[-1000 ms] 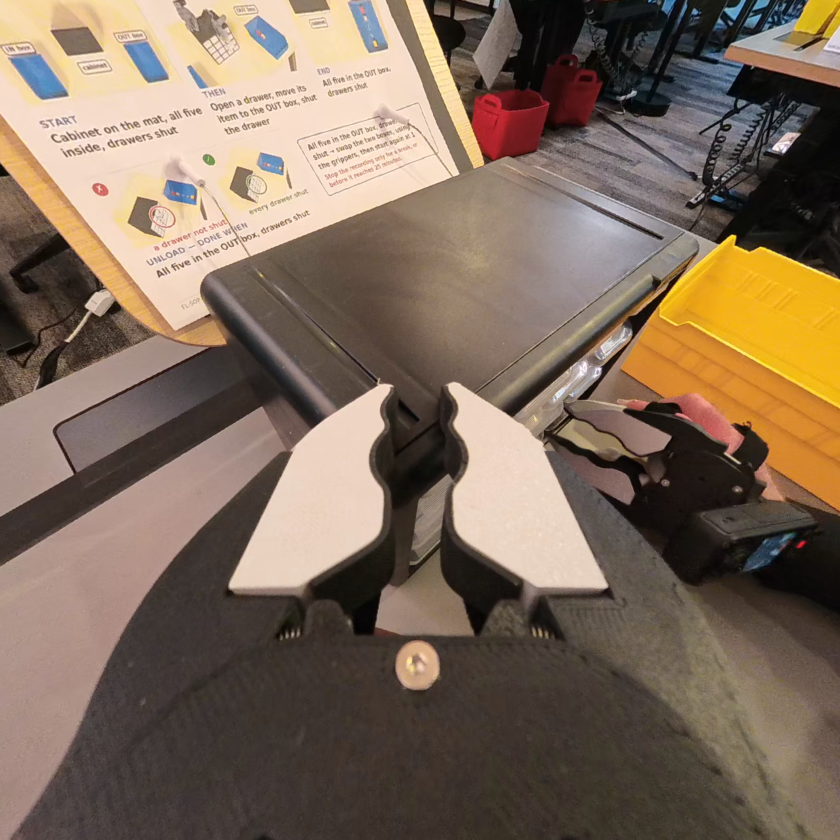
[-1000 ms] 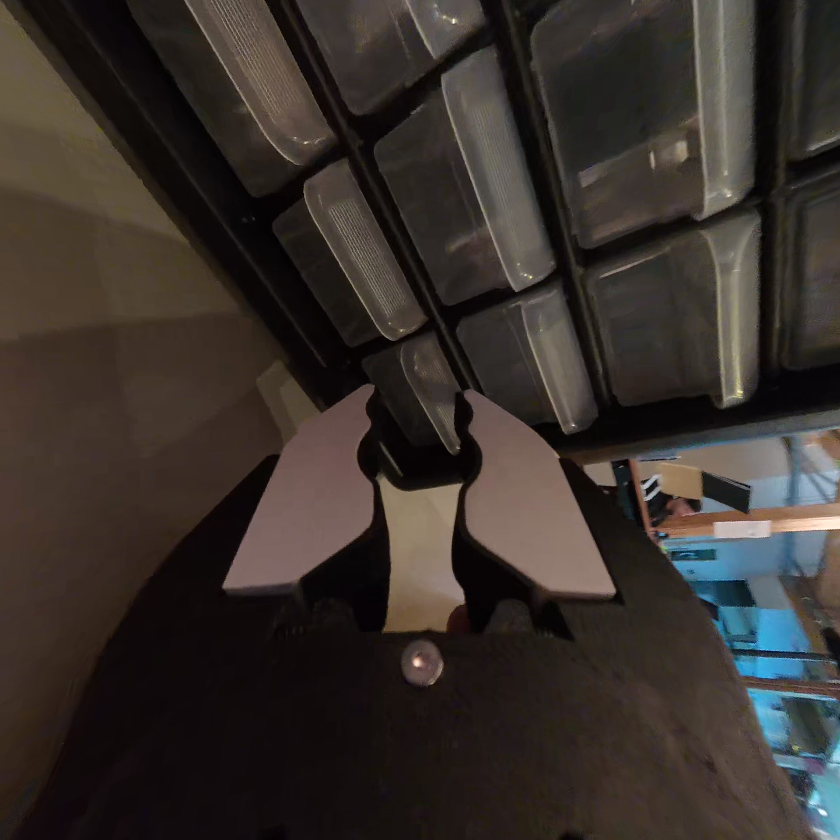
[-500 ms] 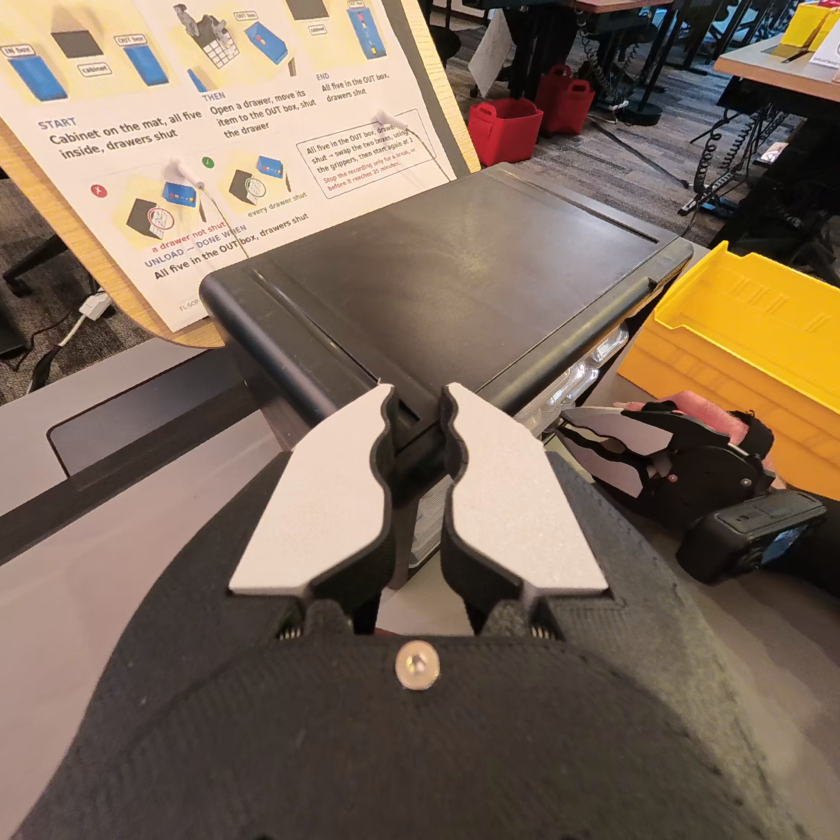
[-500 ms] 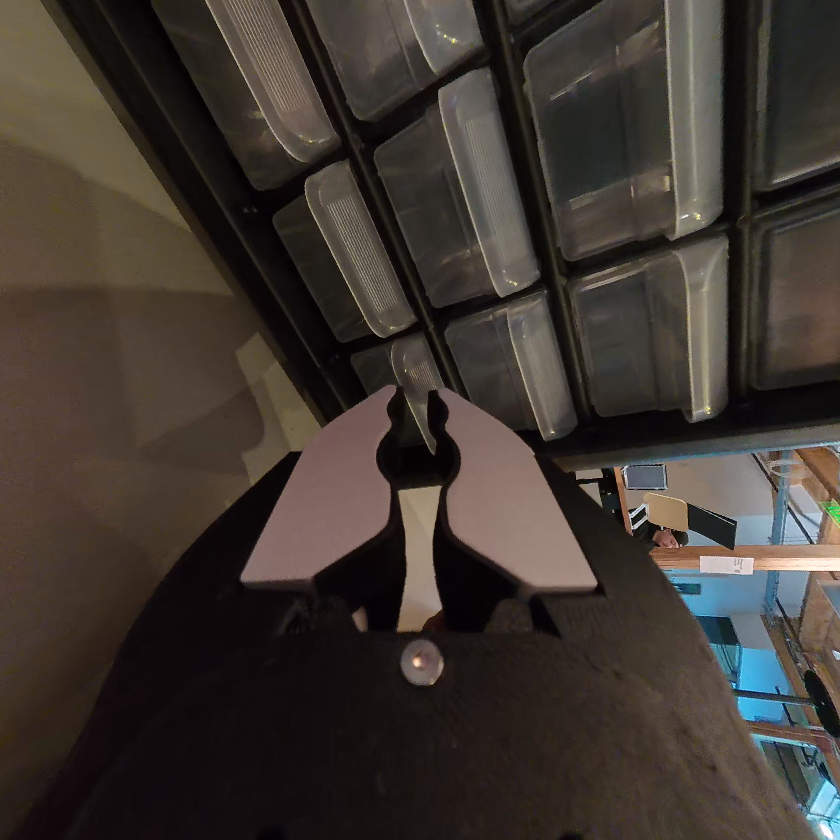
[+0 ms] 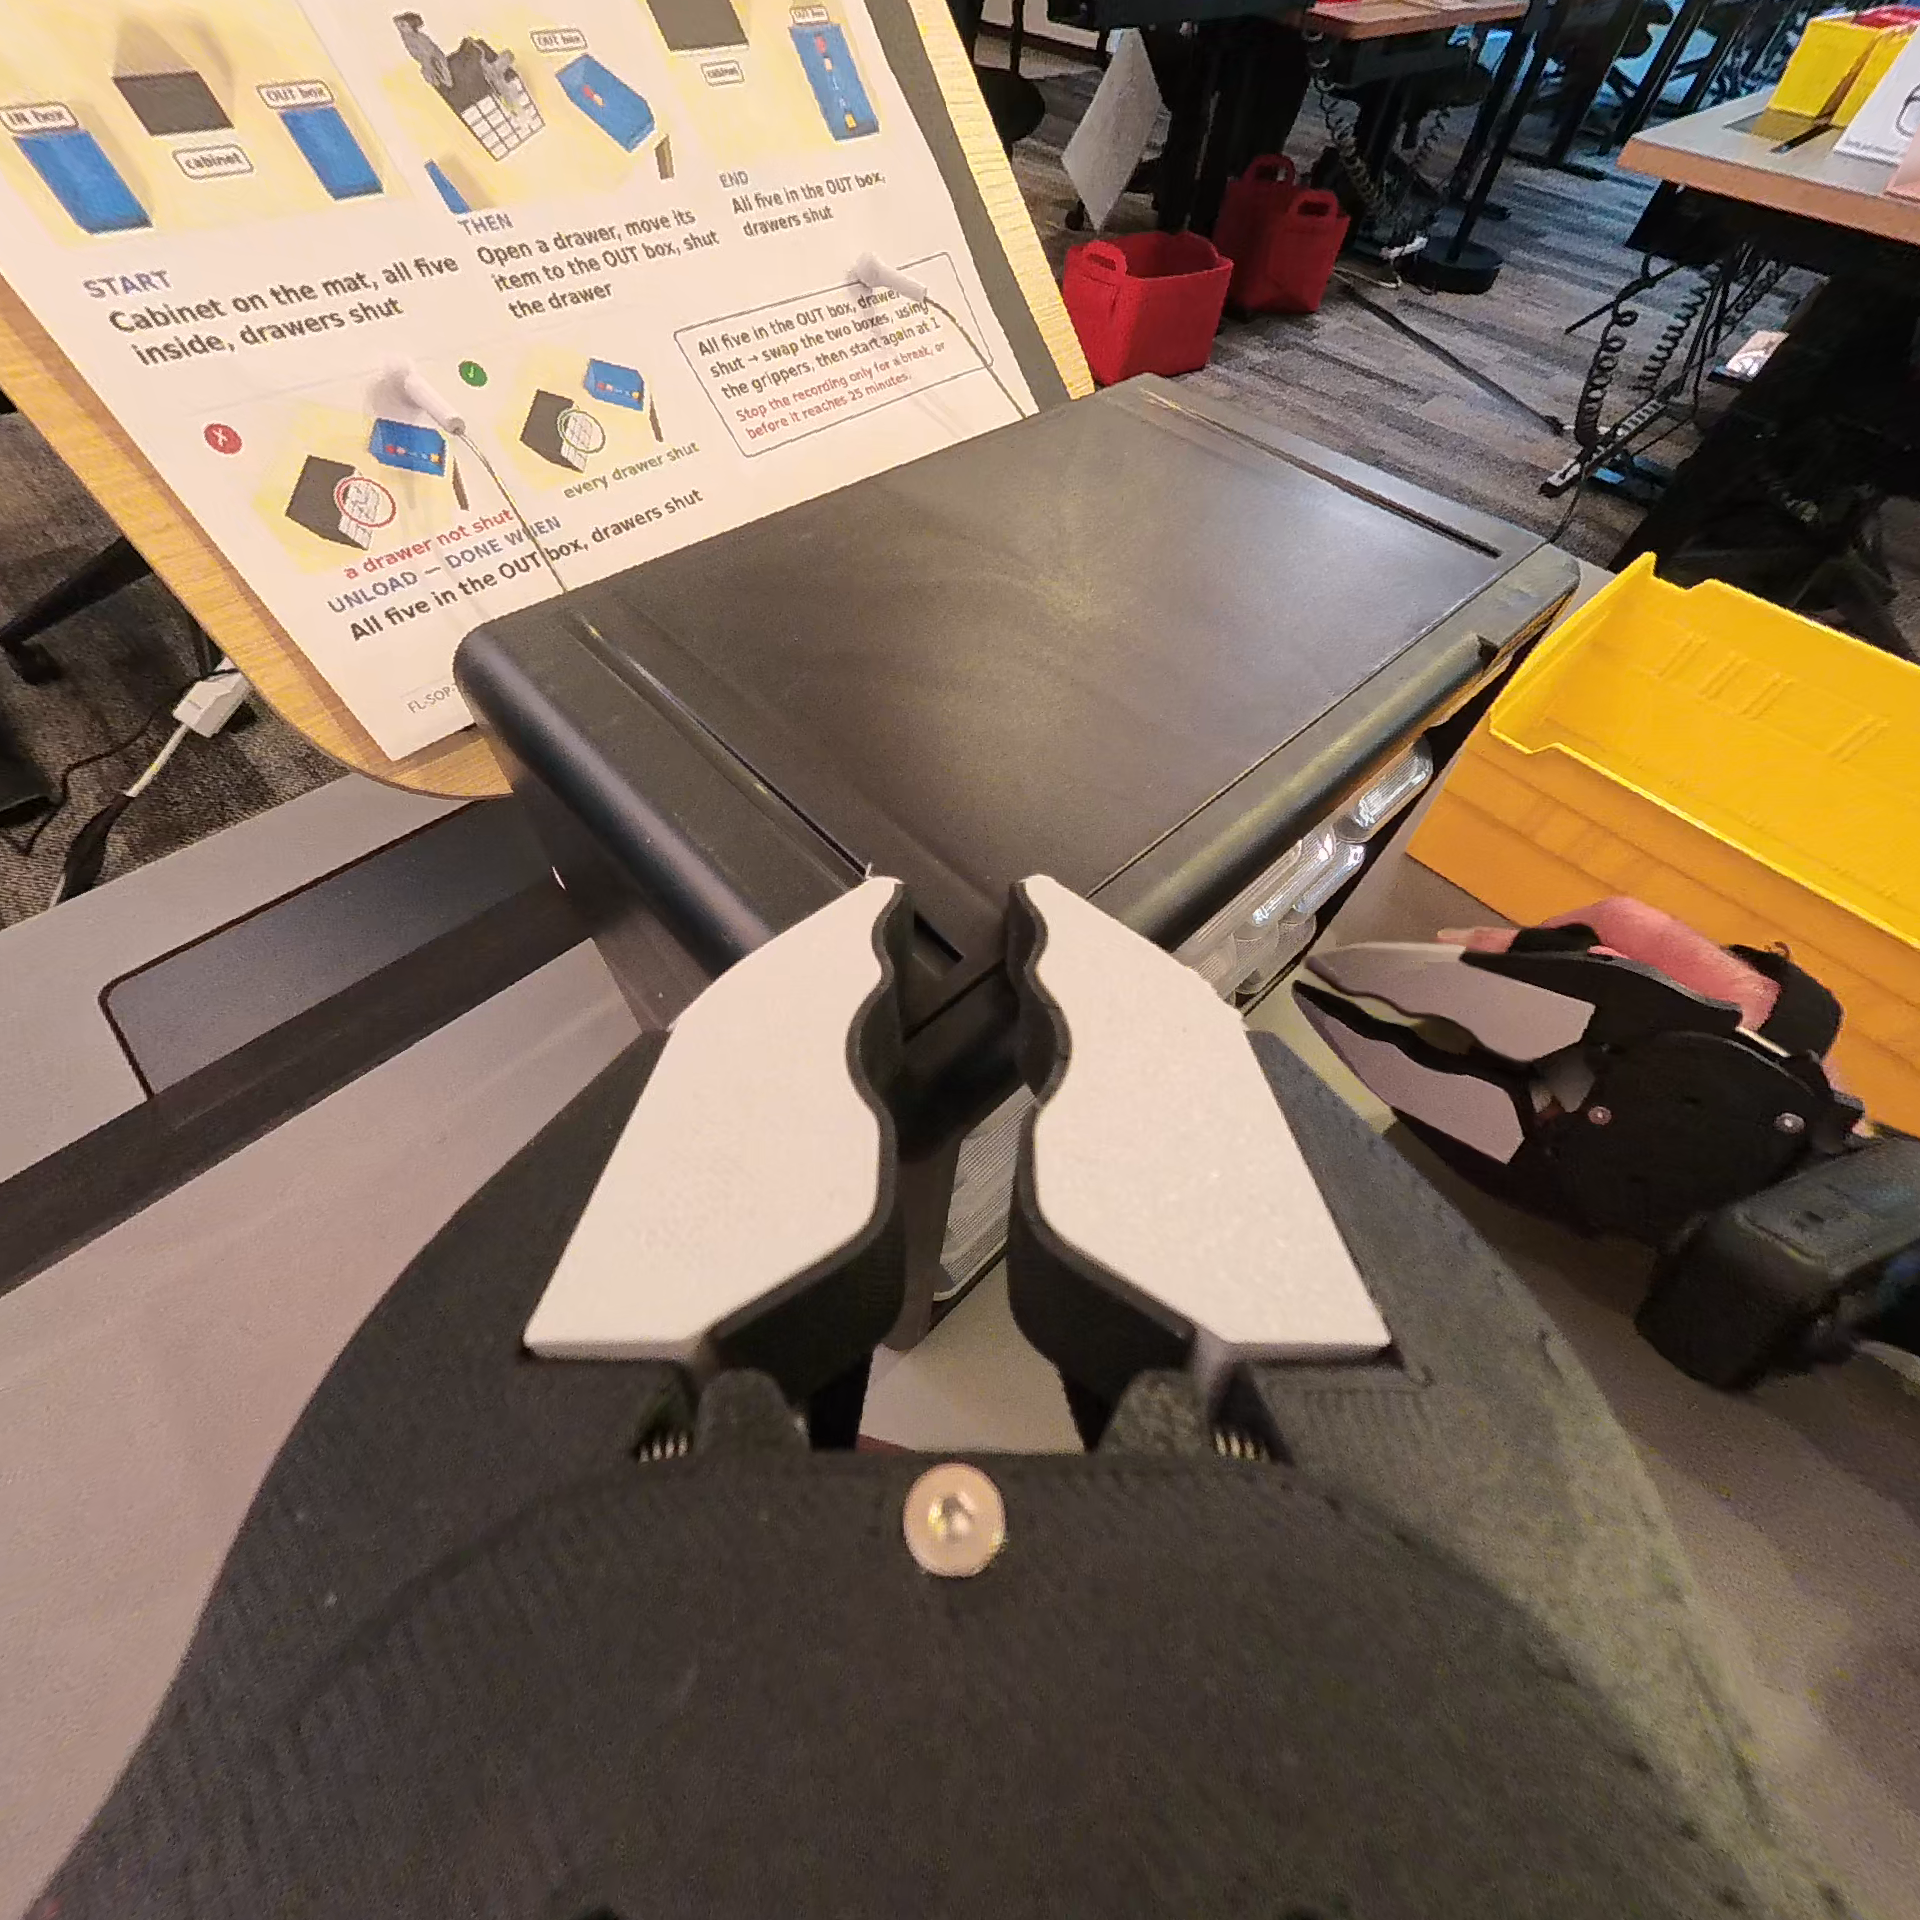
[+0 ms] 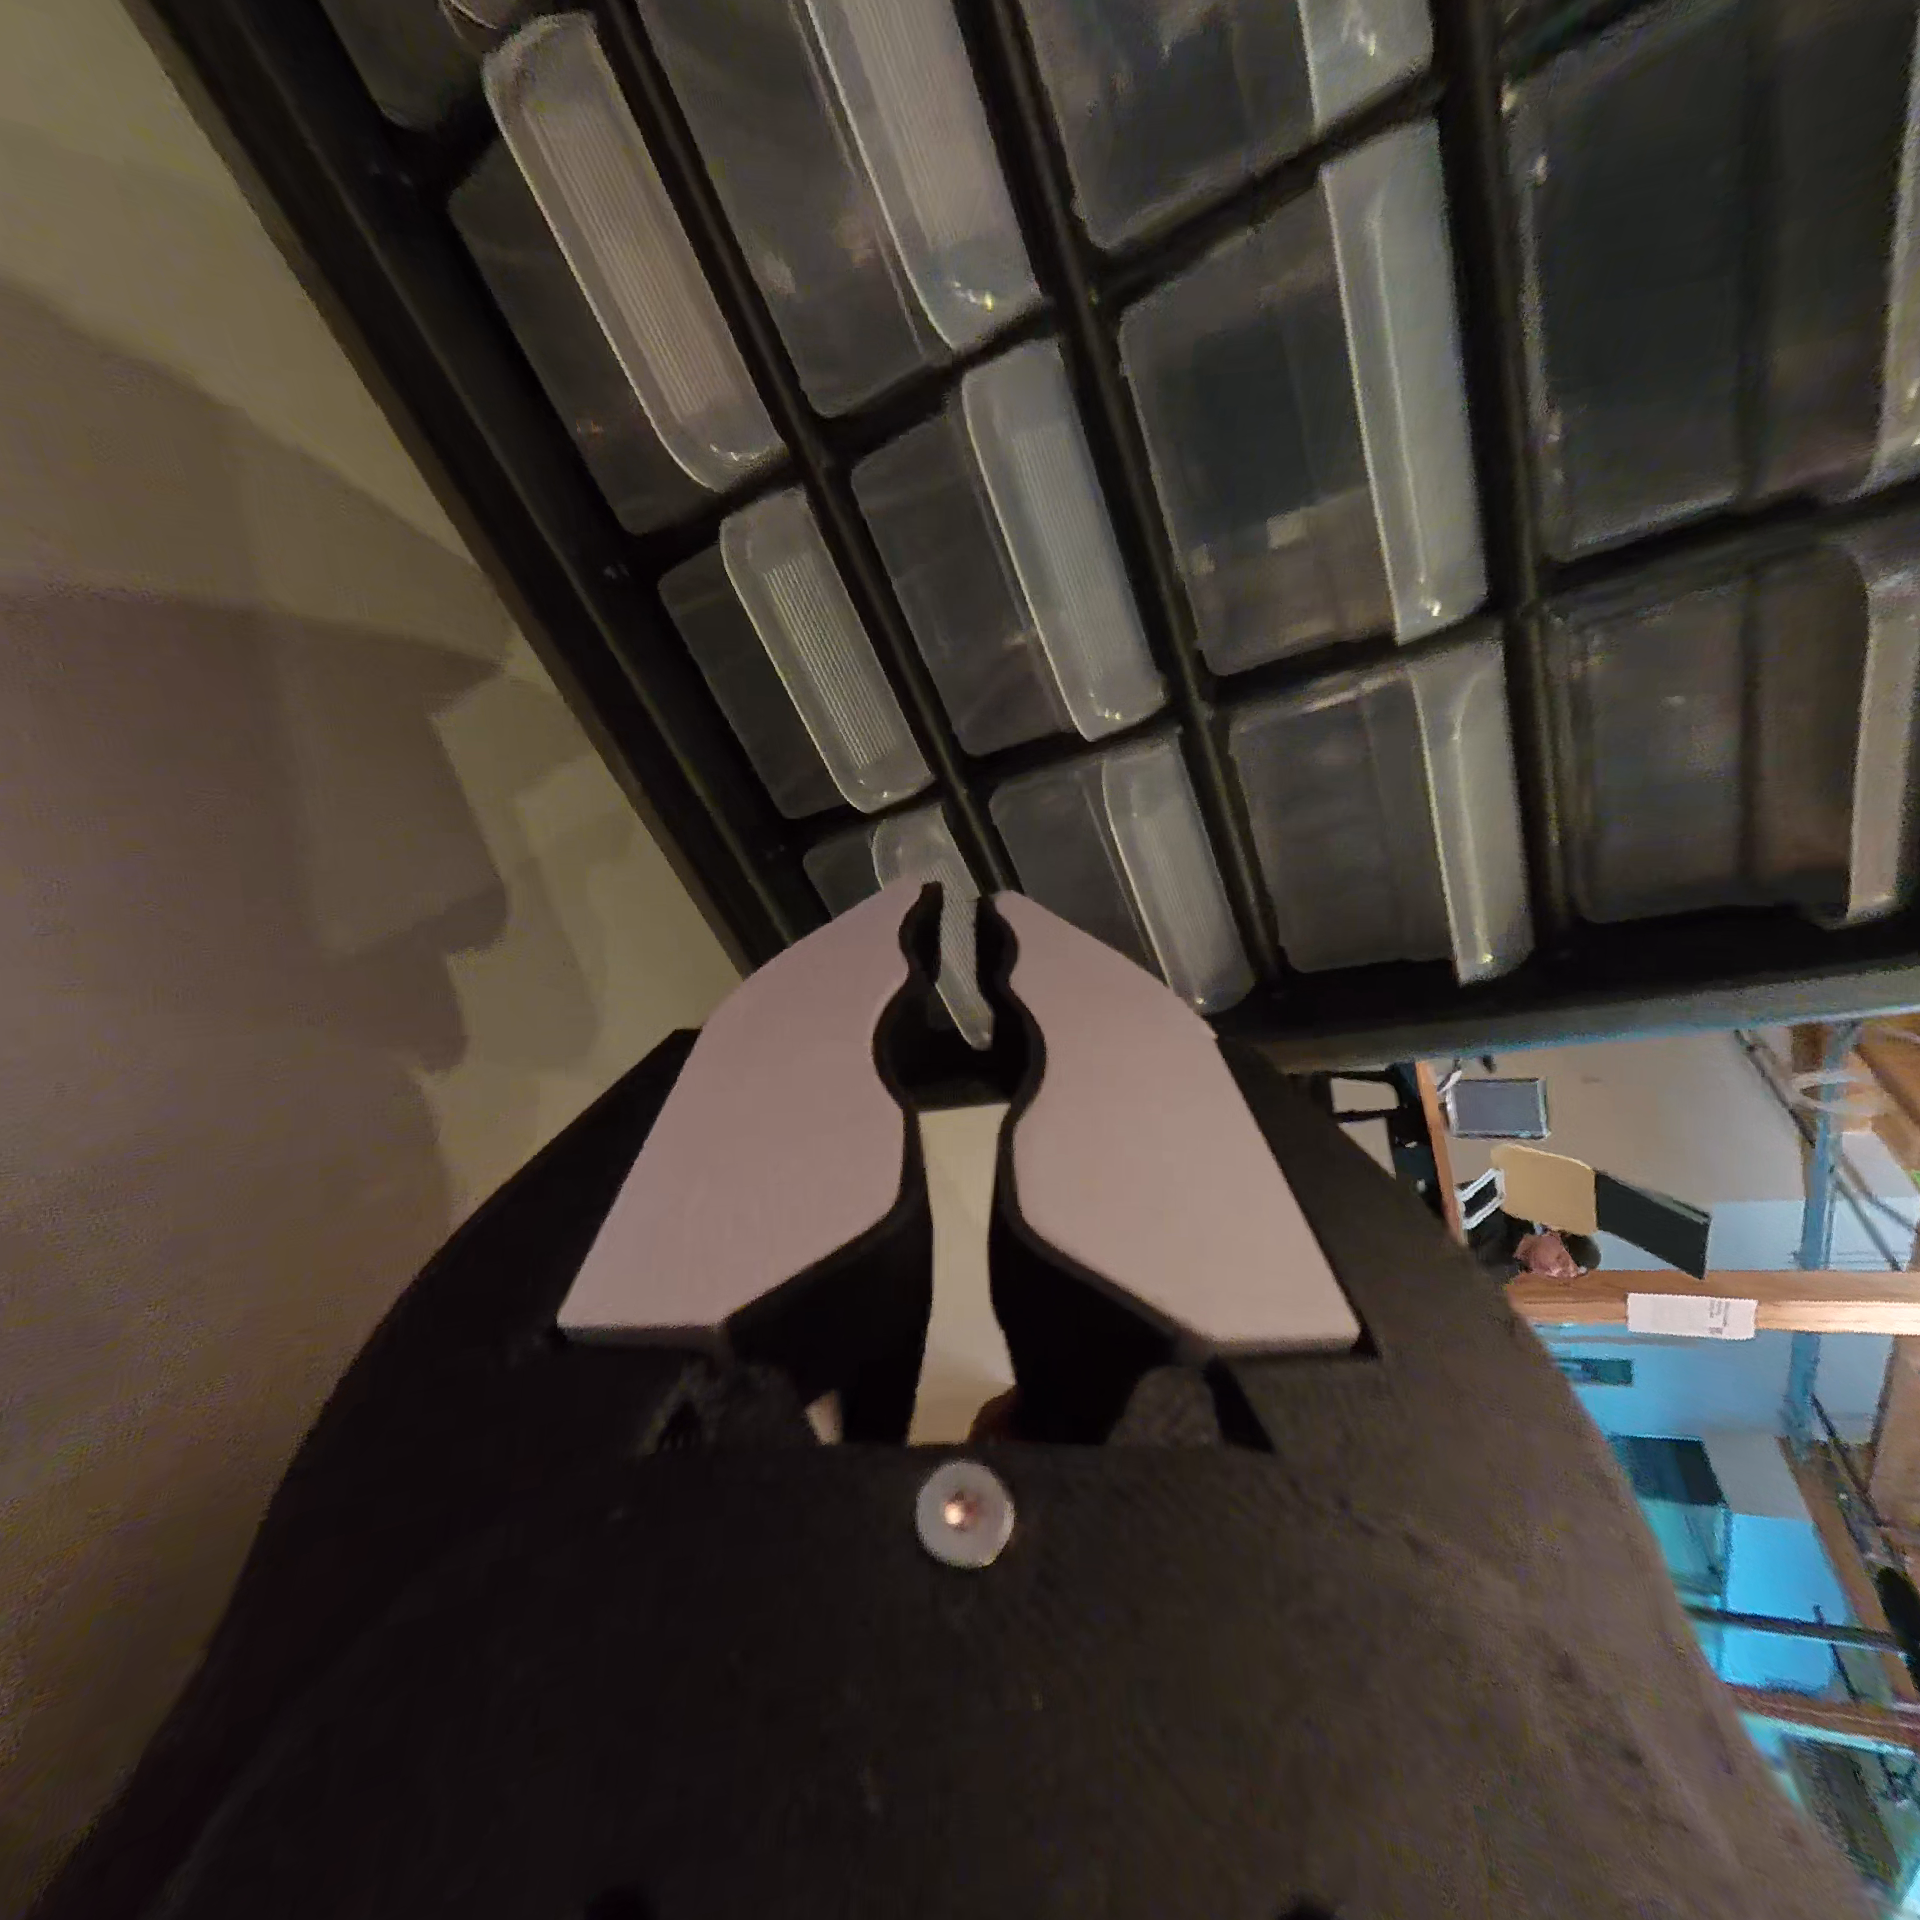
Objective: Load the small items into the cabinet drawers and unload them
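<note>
**Right hand-held gripper pinches a drawer pull while the left steadies the cabinet**

The left hand-held gripper [image 5: 956, 935] sits at the near top corner of the black cabinet [image 5: 1039, 644], its fingers narrowed to a slim gap with the corner edge of the cabinet between them. It looks clamped on that edge, most likely to keep the light cabinet from sliding when a drawer is tugged, though real contact on both sides cannot be confirmed. Ahead of it and to the left leans an instruction sheet [image 5: 436, 312] on a wooden board; ahead and to the right stands a stack of yellow bins [image 5: 1704, 748] on the grey surface [image 5: 208, 1351].

To its right and lower, the right hand-held gripper [image 5: 1351, 987] lies level with the cabinet front. In its own view, the right hand-held gripper [image 6: 961, 914] has its tips nearly together on the ribbed pull of a small clear drawer [image 6: 894, 862], the one at the end of the row, directly ahead of the fingertips. The thin pull runs between the tips, so the grasp seems made. The drawer appears about flush with the neighbouring drawers [image 6: 1039, 540], so I judge that pulling it out is the step in hand.

No small item is recognisable; the drawer walls are too murky to show contents. A straight pull along the drawer's slide seems wise, since the pull is thin and could slip out.
</note>
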